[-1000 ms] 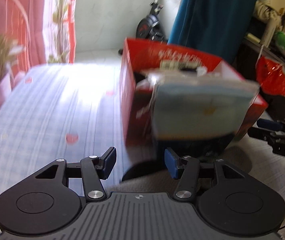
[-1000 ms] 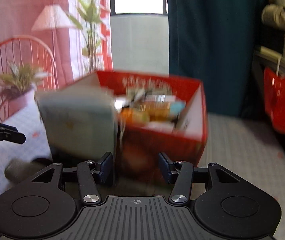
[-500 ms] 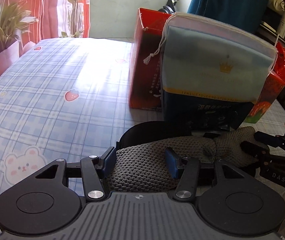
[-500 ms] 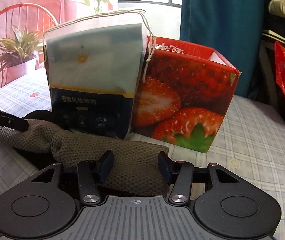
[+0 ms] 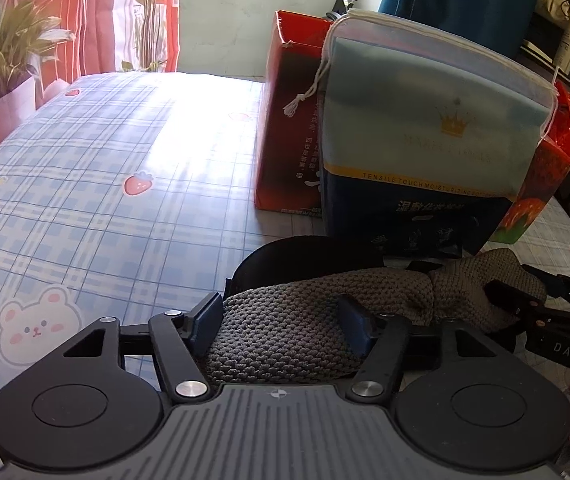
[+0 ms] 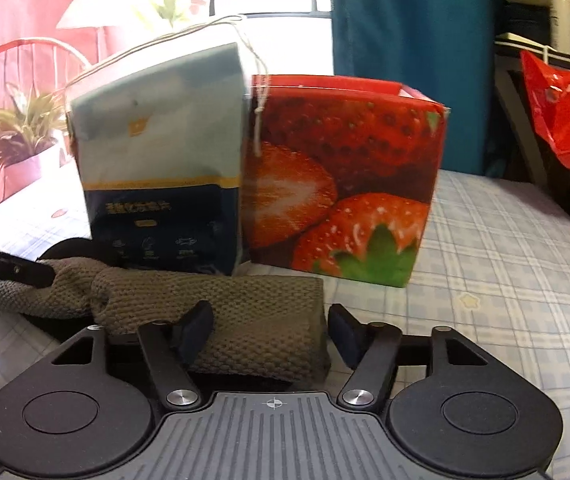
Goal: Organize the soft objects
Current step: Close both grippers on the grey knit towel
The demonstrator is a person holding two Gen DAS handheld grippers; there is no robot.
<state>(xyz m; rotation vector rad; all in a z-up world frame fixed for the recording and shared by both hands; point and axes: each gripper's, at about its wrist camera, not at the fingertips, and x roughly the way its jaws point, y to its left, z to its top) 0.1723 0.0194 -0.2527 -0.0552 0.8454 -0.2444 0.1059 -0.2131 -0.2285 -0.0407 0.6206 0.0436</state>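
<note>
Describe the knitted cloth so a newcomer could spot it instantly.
Start at the red strawberry-print box on the checked tablecloth; a blue drawstring pouch stands against its side. Lying in front of the pouch is the knitted cloth, a grey-brown roll across a black pad. It is the only textured, low-lying thing there.

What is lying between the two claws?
A grey-brown knitted cloth. In the right wrist view it stretches from the right gripper to the left gripper; the left wrist view shows the same.

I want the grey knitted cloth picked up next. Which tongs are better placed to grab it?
Roughly equal, slight edge to the left tongs: their open jaws, which just widened, straddle the grey knitted cloth more squarely. The right tongs, also just opened, bracket its other end.
</note>
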